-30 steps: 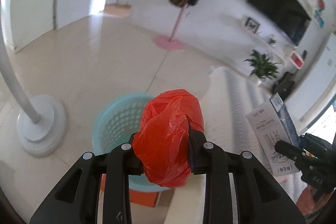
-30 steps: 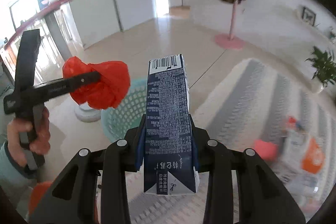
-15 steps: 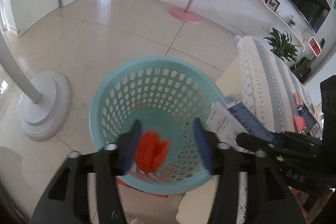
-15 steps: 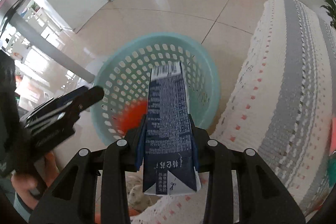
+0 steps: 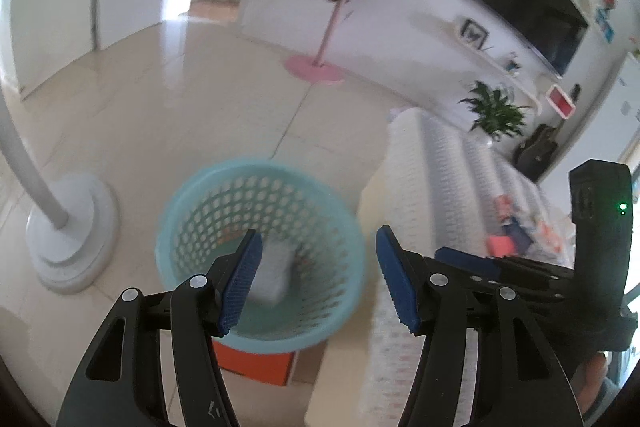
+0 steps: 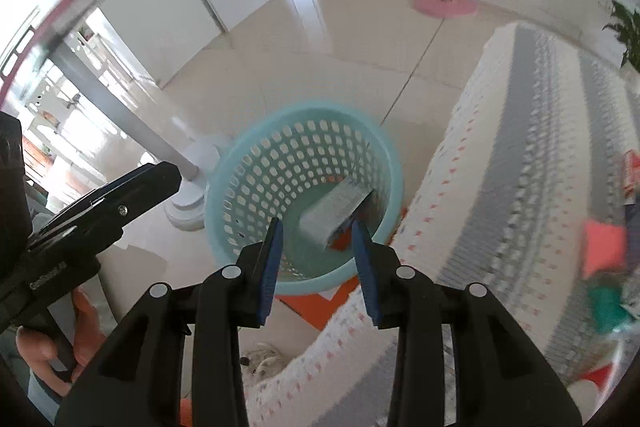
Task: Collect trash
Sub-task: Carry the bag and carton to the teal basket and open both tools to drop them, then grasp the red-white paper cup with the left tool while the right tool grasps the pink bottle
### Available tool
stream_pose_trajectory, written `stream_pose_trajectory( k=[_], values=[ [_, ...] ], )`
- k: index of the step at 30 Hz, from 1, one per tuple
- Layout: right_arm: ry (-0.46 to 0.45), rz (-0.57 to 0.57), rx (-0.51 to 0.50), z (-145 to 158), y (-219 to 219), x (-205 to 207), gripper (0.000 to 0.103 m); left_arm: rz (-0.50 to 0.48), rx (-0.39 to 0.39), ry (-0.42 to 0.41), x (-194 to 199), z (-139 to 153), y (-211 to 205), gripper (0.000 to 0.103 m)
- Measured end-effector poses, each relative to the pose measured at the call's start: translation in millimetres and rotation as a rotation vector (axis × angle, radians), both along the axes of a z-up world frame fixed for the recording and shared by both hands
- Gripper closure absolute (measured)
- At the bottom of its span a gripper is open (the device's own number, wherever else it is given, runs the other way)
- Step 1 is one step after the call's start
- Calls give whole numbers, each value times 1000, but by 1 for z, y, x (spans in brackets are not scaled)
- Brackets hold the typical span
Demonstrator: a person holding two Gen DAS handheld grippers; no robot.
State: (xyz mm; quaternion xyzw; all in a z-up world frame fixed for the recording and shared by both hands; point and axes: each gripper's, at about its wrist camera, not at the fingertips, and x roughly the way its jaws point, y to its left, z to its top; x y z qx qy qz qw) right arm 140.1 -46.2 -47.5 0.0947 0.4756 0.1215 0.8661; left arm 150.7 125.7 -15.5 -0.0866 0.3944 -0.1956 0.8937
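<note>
Trash is seen inside the blue basket (image 6: 304, 163), which stands on the pale tiled floor (image 6: 320, 47). A milk carton (image 6: 334, 213) is lying tilted in the basket, with one end against the holed wall. It looks blurred in both views. A bit of red (image 6: 340, 243) can be seen under the carton, but what it is cannot be told from here.

The right gripper (image 6: 318, 259) is held above the near rim of the basket. Its two blue pads (image 6: 272, 263) are spread apart and nothing is gripped between them. The carton is seen through the gap, down in the basket.

The left gripper (image 5: 318, 279) is also held over the basket (image 5: 260, 259). Its blue pads (image 5: 240, 283) are spread wide and nothing is held there either. The carton (image 5: 272, 275) shows as a pale blurred block just past the left pad.

A table with a white and grey cloth (image 6: 540, 167) is just beside the basket on the right. A few small things are lying on it, too blurred to name. An orange box (image 5: 252, 359) is seen under the basket's near side. A white stand with a round base (image 5: 68, 239) is near the basket on the left. A pink coat stand (image 5: 320, 63) is well apart, far across the floor.
</note>
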Motion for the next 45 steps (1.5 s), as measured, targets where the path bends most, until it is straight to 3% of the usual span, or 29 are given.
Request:
stream_pose_trajectory(
  k=[6,10,16,19,25,29,35,44,45],
  values=[
    [-134,-41,-12,52,-39,-50,63,-77,-48,-74,-37,40,-42,41],
    [-244,-87,-81,88,-77,-97,63,-193,-80,-90,-63,55,-87,40],
    [-348,-195,-208,118,-144,-160,62,-366,-88,-90,-93,50,-165,33],
    [-360,-251,-226,119,-181,-184,62,-455,-72,-39,-96,31,-204,31],
    [-300,-411,-240,84,-278,-216,62,-566,24,84,-91,-30,-266,31],
    [-197,-468,-266,46,-331,-219,62,-596,64,162,-84,-66,-298,31],
    [-42,-543,-189,-5,-402,-209,62,-619,68,203,-82,-92,-314,31],
    [107,-516,-138,-38,-425,-199,62,-619,9,261,-78,-110,-304,34],
    [117,-506,-125,-35,-422,-200,62,-624,6,262,-79,-110,-303,37]
  ],
)
